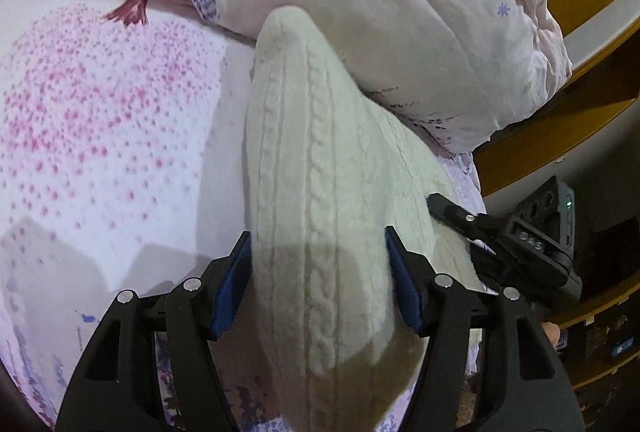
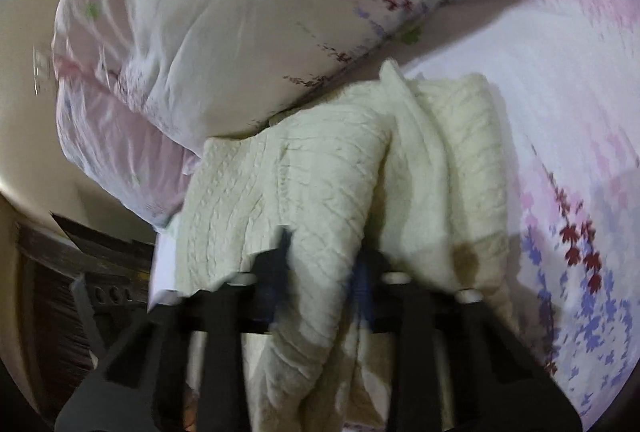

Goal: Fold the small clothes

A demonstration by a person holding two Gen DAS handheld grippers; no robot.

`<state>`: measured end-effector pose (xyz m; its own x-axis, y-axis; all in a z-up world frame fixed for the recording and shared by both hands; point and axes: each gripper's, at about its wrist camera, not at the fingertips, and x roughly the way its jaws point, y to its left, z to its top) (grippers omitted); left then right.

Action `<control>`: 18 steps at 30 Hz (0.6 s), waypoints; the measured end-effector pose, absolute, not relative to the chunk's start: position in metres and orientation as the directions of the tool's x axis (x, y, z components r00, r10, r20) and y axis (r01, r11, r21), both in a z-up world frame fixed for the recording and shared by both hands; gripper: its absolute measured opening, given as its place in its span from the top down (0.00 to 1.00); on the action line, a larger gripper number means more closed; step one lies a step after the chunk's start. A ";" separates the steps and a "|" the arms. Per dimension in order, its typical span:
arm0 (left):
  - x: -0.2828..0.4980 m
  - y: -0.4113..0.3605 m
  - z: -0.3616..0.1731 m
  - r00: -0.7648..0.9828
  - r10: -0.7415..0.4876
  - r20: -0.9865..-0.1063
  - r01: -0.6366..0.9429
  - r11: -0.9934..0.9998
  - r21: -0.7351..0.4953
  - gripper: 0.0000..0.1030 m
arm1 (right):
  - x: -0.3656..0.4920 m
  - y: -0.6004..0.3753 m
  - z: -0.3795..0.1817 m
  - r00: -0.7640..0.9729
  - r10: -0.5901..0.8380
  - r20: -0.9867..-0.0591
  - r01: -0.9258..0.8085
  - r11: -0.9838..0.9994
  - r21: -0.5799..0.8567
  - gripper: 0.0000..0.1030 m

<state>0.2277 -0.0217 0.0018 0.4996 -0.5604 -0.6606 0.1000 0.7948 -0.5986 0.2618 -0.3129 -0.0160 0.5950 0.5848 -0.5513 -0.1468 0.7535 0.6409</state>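
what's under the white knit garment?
The floral bedsheet shows around the white knit garment; its far edge lies against the floral duvet. Whatever lies directly beneath is covered.

The knit garment lies on the bedsheet, its far end against the quilt behind it.

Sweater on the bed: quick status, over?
Left gripper open, straddling the cream sweater. Right gripper shut on a fold of it. Pillow close alongside.
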 end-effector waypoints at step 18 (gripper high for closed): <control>0.215 -0.032 0.017 0.532 -0.542 -0.650 0.129 0.811 -0.571 0.30 | 0.230 -0.301 0.057 0.823 0.250 -0.510 -0.200 0.968 0.153 0.89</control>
<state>0.2149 -0.0321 0.0174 0.5322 -0.5421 -0.6503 0.1289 0.8110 -0.5707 0.2302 -0.3006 0.0574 0.8228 0.2502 -0.5103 -0.1997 0.9679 0.1526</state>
